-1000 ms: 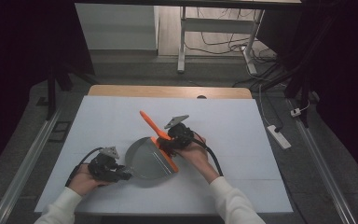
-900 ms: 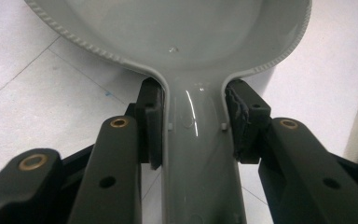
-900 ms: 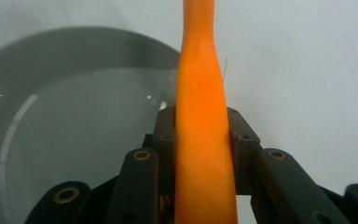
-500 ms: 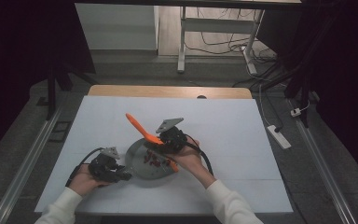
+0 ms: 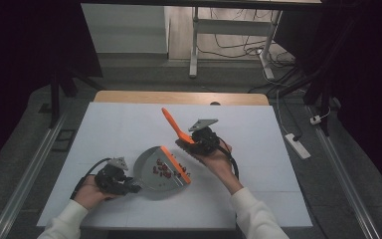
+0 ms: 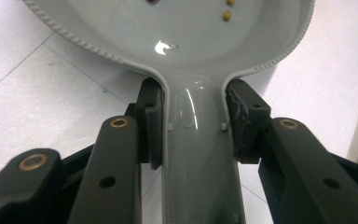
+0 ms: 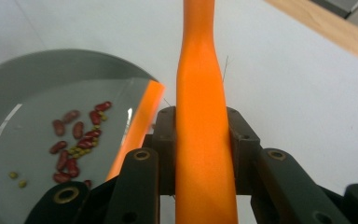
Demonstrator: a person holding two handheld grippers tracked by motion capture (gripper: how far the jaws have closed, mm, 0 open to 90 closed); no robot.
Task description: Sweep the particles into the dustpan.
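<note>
A grey dustpan (image 5: 155, 171) with an orange front lip (image 5: 175, 164) lies on the white table, with several red beans (image 5: 162, 169) and small yellow bits in it. My left gripper (image 5: 129, 188) is shut on the dustpan's grey handle (image 6: 196, 154), its pads pressed against both sides. My right gripper (image 5: 195, 143) is shut on the orange handle (image 7: 202, 116) of a small brush (image 5: 176, 128), held just right of and beyond the pan's lip. In the right gripper view the beans (image 7: 77, 140) lie in the pan (image 7: 32, 121) at the left.
The white table top (image 5: 119, 124) has a wooden strip (image 5: 179, 97) along its far edge. Beyond it stand a table frame and cables on the floor. A white power strip (image 5: 296, 145) lies on the floor at the right.
My right gripper drew the brush off the pan, up and to the right, and the handle now tilts upward. The beans now lie inside the pan. My left gripper stayed put.
</note>
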